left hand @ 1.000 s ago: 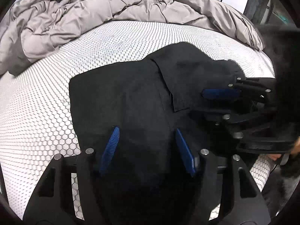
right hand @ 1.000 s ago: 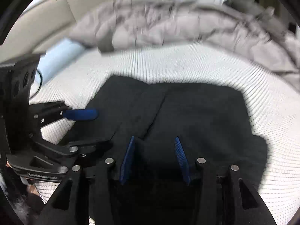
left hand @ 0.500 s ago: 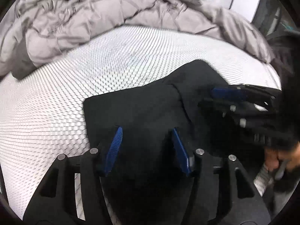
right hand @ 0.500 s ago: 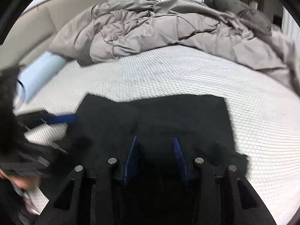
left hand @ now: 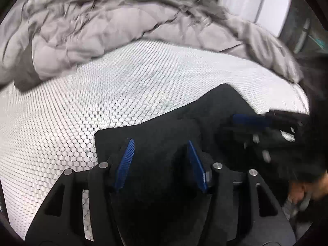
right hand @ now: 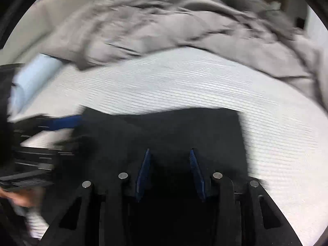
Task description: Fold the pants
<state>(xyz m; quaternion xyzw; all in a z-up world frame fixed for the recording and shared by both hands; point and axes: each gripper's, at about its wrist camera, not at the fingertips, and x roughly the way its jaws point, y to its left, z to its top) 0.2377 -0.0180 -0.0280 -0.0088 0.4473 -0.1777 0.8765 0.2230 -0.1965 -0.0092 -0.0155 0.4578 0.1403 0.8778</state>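
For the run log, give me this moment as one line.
folding | left gripper: fingers just been closing, black pants between, grip unclear | right gripper: over black pants, grip unclear | on white mattress

The left gripper (left hand: 162, 151) has a matte black frame with triangular cut-outs, four round silver pins across it, and ribbed blue pads (left hand: 125, 164) lining both fingers. The right gripper (right hand: 170, 164), seen just beside it, is built alike: black linkages, silver pins, blue pads (right hand: 143, 174).
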